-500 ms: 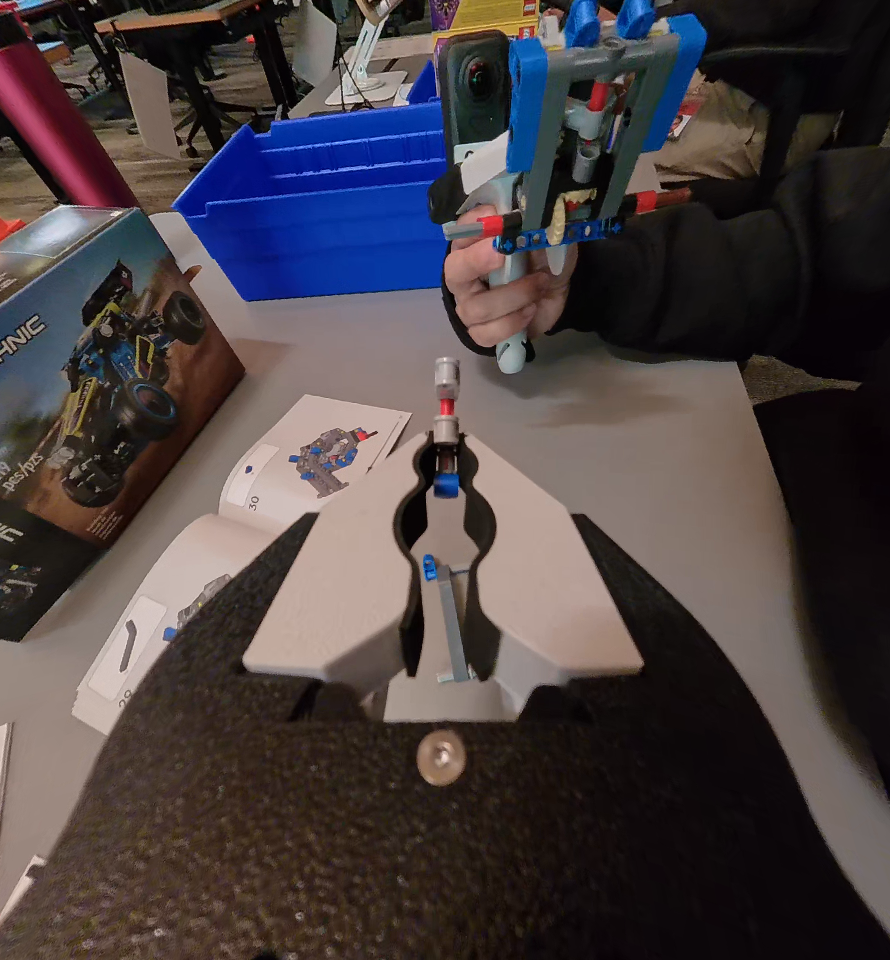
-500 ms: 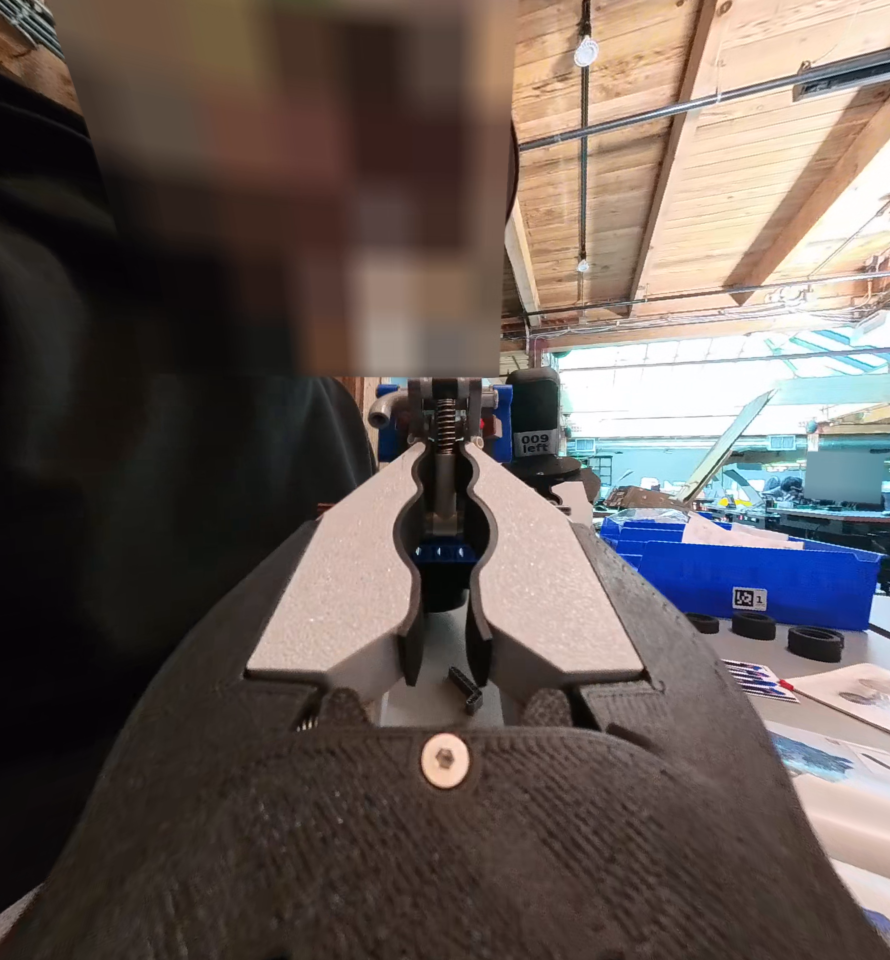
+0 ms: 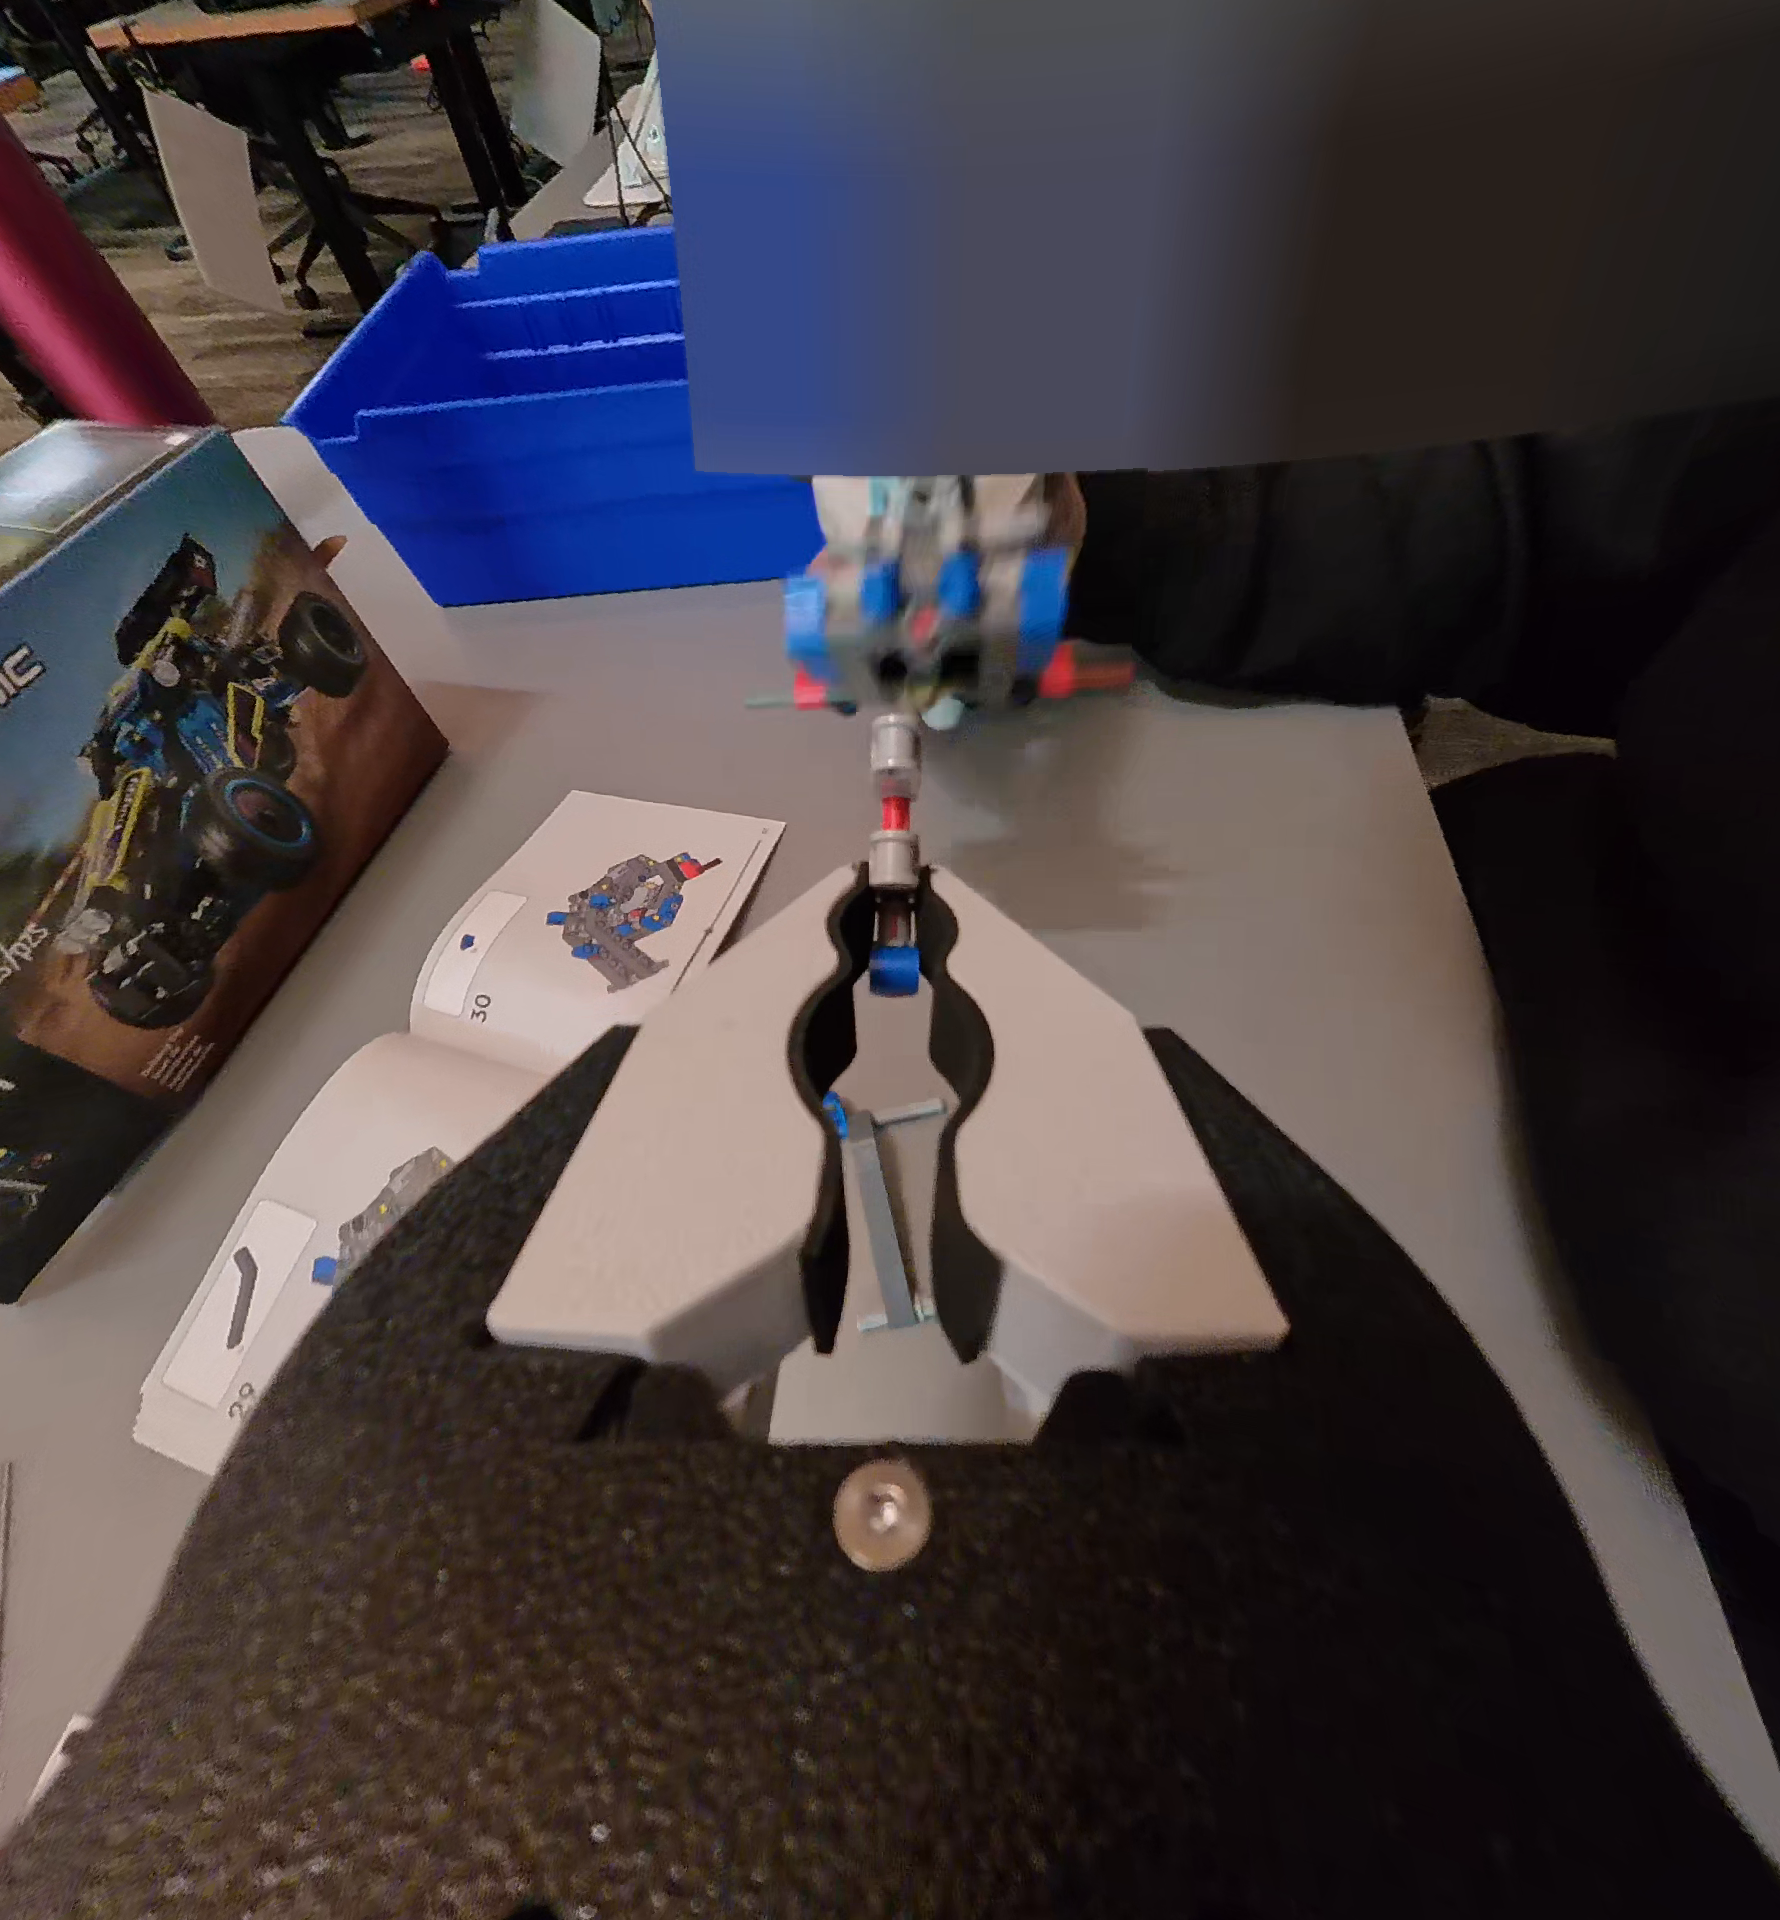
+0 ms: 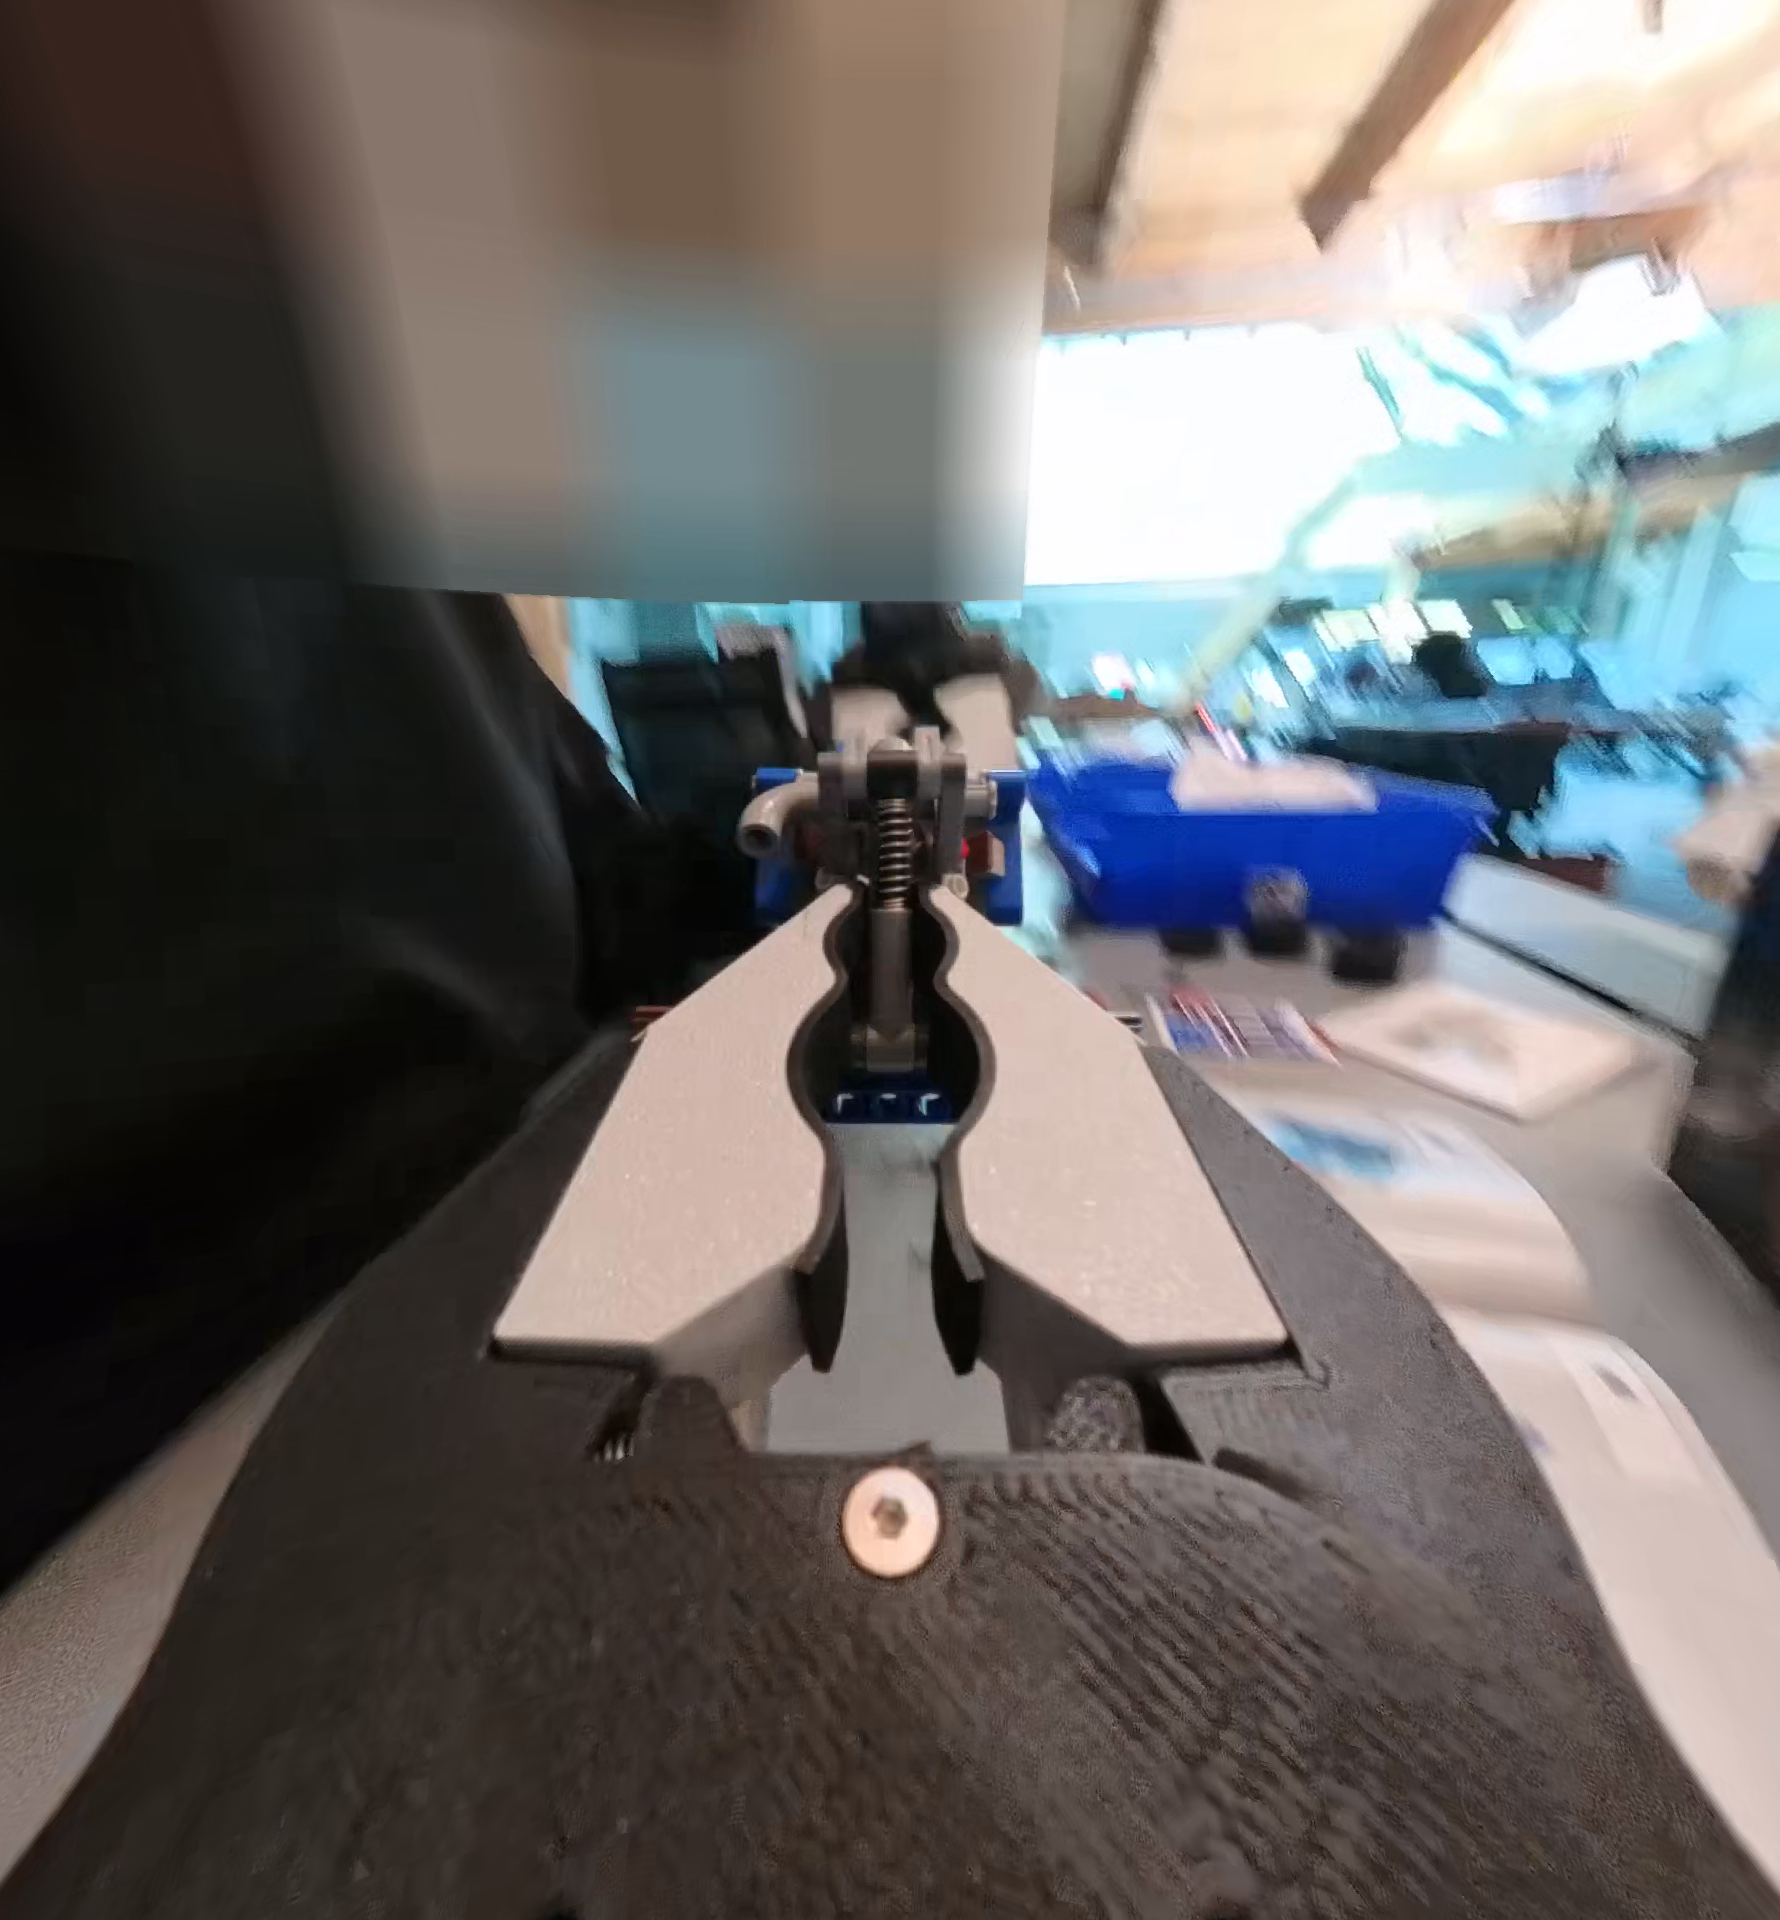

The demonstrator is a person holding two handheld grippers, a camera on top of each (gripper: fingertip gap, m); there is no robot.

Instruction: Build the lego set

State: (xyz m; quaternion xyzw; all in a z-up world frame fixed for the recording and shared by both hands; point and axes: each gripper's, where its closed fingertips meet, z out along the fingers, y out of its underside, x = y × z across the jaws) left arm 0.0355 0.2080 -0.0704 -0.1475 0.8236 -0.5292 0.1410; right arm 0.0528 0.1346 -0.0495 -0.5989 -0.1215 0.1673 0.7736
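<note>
My left gripper (image 3: 891,883) is shut on a red axle (image 3: 894,808) with grey bushes and a blue connector (image 3: 894,971) at its rear end. The axle points forward at a blue and grey frame assembly (image 3: 927,623), motion-blurred, just beyond its tip. My right gripper (image 4: 891,904) is shut on that assembly (image 4: 891,831), gripping the shock absorber with a spring; a blue beam (image 4: 891,1107) shows between the fingers. The right gripper itself is hidden by a blurred patch in the left wrist view. A thin grey beam (image 3: 881,1226) lies on the table under my left fingers.
The set's box (image 3: 138,831) stands at the left, with an open instruction booklet (image 3: 595,925) beside it. A blue bin (image 3: 553,436) sits at the back; it also shows in the right wrist view (image 4: 1250,852) with black tyres (image 4: 1270,935) and a sticker sheet (image 4: 1229,1023) before it. My right fingertips sit around 9 cm from my left ones.
The right gripper has brought the assembly down and turned it toward the left gripper; it is now right at the axle's tip. The left gripper has barely moved.
</note>
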